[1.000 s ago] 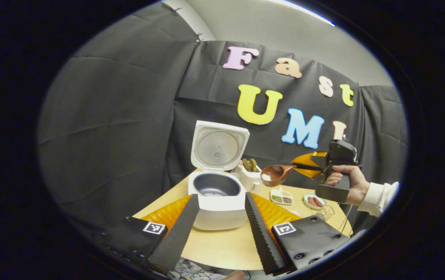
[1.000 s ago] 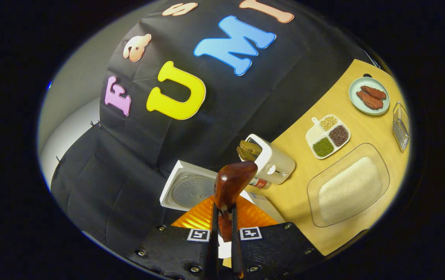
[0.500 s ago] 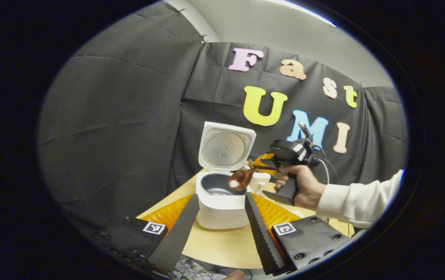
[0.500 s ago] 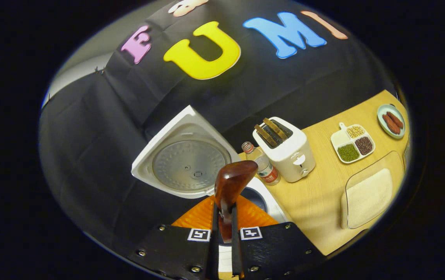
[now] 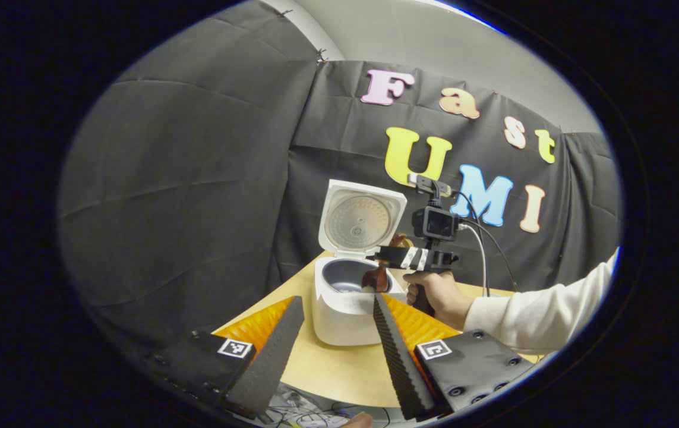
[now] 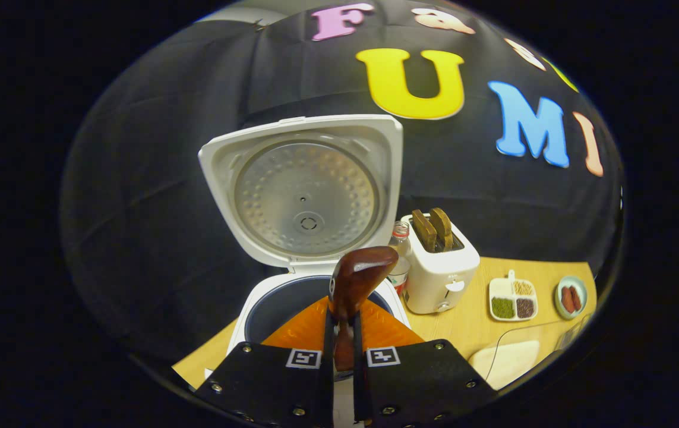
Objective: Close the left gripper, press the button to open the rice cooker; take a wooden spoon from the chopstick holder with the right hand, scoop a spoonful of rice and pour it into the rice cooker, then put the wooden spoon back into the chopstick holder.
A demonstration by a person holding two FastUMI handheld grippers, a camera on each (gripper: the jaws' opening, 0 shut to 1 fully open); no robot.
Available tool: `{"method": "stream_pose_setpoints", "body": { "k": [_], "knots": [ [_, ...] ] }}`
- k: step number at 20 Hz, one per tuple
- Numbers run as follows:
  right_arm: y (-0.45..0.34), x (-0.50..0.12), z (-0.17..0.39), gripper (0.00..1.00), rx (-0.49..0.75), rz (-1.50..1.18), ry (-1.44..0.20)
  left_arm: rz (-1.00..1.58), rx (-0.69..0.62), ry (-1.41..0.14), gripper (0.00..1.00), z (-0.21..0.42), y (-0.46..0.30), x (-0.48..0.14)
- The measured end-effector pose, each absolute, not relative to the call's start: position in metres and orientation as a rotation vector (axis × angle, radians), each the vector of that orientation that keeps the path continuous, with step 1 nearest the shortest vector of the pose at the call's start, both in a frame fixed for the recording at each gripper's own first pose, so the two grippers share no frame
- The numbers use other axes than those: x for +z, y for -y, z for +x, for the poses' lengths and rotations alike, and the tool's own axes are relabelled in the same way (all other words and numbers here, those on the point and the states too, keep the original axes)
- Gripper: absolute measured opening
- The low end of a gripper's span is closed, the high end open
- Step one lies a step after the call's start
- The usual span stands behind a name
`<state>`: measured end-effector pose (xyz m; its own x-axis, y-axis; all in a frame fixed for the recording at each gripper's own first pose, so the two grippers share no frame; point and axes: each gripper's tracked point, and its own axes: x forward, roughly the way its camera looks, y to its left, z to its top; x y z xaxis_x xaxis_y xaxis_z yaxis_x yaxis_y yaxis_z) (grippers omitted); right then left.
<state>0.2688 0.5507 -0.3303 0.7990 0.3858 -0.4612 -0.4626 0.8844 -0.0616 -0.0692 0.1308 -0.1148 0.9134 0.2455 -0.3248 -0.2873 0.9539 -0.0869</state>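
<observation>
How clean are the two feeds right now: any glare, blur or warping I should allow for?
Left gripper view: sharp; fisheye bows the table edge; rice cooker evenly lit. Right gripper view: a soft highlight on the wooden spoon, close to the lens; the cooker's lid bulges large; dishes at the right edge look squeezed.

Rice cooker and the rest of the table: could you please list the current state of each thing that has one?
Rice cooker: lid up, pot open.
Wooden spoon: clamped in the right gripper, bowl over the pot.
Left gripper: open, holding nothing.
Toaster: two slices sticking up from the slots.
Bottle: upright between cooker and toaster.
Divided dish: grains in its compartments.
</observation>
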Motion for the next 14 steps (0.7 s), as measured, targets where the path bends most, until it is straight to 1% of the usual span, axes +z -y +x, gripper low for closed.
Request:
{"method": "stream_pose_setpoints", "body": {
  "k": [1, 2, 3, 4, 7, 8, 11, 14],
  "knots": [
    [-0.553, -0.328, 0.266, 0.14, 0.468, -0.253, -0.416, -0.140, 0.277, -0.319, 0.80, -0.068, -0.130, -0.116],
    [-0.557, -0.326, 0.263, 0.13, 0.488, -0.327, -0.374, -0.144, 0.278, -0.323, 0.91, -0.067, -0.128, -0.118],
    [-0.562, -0.325, 0.259, 0.13, 0.508, -0.400, -0.333, -0.146, 0.279, -0.327, 0.91, -0.067, -0.128, -0.118],
    [-0.567, -0.322, 0.255, 0.13, 0.528, -0.477, -0.291, -0.148, 0.278, -0.330, 0.80, -0.068, -0.128, -0.119],
    [-0.579, -0.314, 0.240, 0.13, 0.587, -0.661, -0.166, -0.146, 0.274, -0.337, 0.80, -0.069, -0.127, -0.119],
    [-0.583, -0.316, 0.237, 0.13, 0.600, -0.697, -0.141, -0.145, 0.272, -0.338, 0.86, -0.068, -0.127, -0.121],
    [-0.586, -0.318, 0.231, 0.14, 0.615, -0.783, -0.084, -0.140, 0.269, -0.347, 0.86, -0.070, -0.127, -0.121],
    [-0.587, -0.311, 0.227, 0.13, 0.634, -0.683, -0.147, -0.141, 0.274, -0.344, 0.85, -0.069, -0.127, -0.121]
  ]
}}
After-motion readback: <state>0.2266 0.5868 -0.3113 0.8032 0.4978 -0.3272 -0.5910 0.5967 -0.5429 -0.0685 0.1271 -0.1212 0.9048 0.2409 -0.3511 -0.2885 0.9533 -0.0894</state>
